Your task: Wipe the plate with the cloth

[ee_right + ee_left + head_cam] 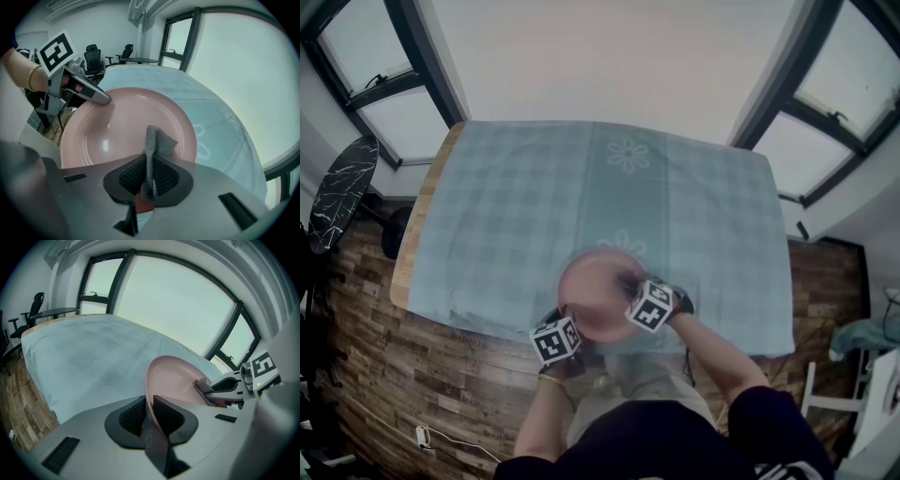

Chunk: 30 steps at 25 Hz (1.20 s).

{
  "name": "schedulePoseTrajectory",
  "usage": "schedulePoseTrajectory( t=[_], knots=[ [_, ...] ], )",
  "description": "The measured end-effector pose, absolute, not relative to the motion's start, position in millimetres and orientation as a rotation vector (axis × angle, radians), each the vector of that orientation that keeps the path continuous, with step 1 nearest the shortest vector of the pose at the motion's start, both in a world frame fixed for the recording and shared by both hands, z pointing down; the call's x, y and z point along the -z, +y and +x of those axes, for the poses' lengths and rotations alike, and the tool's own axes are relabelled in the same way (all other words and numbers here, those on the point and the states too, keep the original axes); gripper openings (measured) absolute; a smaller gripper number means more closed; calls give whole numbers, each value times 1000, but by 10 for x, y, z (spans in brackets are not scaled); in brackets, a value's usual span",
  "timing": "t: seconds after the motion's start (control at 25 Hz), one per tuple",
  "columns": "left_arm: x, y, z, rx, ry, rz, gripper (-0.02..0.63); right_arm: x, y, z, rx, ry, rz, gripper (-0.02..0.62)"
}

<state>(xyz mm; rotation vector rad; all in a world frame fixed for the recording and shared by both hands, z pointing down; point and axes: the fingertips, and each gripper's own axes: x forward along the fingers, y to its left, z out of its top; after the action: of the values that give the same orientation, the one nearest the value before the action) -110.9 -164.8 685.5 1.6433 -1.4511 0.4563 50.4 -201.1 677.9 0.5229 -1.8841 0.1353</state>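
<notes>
A pink plate [592, 292] is held tilted above the near edge of the table, its face turned toward my right gripper. My left gripper [147, 416] is shut on the plate's rim [154, 380], seen edge-on between its pads. In the right gripper view the plate [117, 126] fills the middle, with the left gripper [101, 97] pinching its far rim. My right gripper [149, 176] is shut on a small grey knitted cloth [154, 145], whose free end lies against the plate's lower face. In the head view both marker cubes sit at the plate's near edge, the right gripper [633, 286] over the plate.
A pale blue checked tablecloth [534, 206] with flower prints covers the wooden table. Large windows surround the far side. Office chairs [93, 58] and a desk stand at the left, on a wood-plank floor [441, 375].
</notes>
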Motion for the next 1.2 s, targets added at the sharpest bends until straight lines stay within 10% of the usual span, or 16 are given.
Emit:
schedulePoseTrajectory(
  t=[1.2],
  knots=[
    [-6838, -1639, -1097, -456, -1454, 1646, 55, -6727, -1246, 174, -123, -1924, 327, 34]
  ],
)
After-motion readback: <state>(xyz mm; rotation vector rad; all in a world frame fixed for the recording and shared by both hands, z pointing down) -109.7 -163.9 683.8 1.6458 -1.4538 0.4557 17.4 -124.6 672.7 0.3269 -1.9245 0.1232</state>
